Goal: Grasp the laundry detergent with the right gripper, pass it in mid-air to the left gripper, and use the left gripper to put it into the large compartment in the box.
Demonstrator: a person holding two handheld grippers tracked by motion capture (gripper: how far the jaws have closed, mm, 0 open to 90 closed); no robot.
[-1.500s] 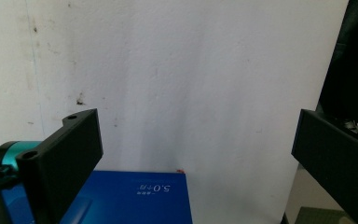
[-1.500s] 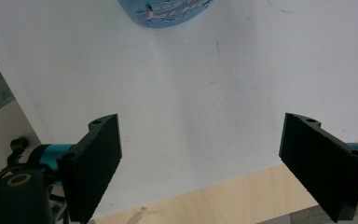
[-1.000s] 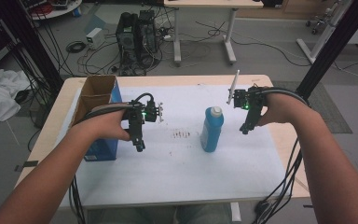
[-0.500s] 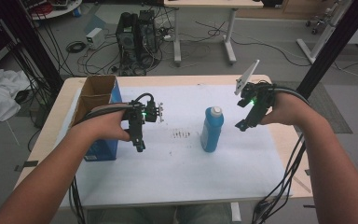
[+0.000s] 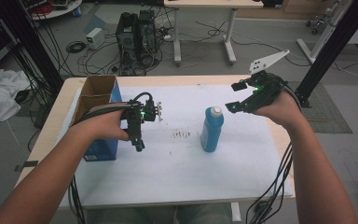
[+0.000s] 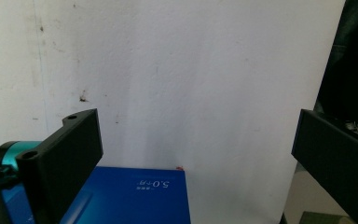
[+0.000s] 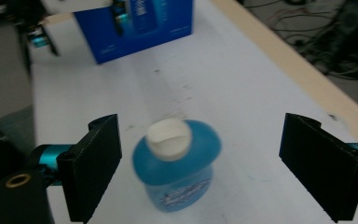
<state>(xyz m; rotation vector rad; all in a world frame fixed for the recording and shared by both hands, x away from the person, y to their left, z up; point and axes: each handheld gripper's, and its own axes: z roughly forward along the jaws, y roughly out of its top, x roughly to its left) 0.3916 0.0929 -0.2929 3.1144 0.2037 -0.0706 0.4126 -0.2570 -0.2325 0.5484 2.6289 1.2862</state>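
A blue bottle [image 5: 212, 128] with a white cap stands upright on the white table sheet [image 5: 177, 172], right of centre. My right gripper [image 5: 236, 96] hangs in the air just right of and above the bottle, tilted toward it, jaws wide open and empty. In the right gripper view the bottle [image 7: 177, 163] sits below and between the spread jaws of the right gripper [image 7: 205, 144], untouched. My left gripper [image 5: 138, 140] rests low beside a blue box [image 5: 98, 100], pointing at the person. The left gripper [image 6: 196, 135] is open over bare sheet, with the box [image 6: 135, 196] under it.
The blue box, open at the top with a brown inside, stands at the table's left edge. Small dark marks [image 5: 182, 134] dot the sheet near the bottle. The wooden table edge [image 5: 279, 149] runs along the right. Cables trail from both grippers off the front edge.
My right gripper has risen, swung out to the right and tilted its open jaws down toward the bottle. The left gripper and the bottle have not moved.
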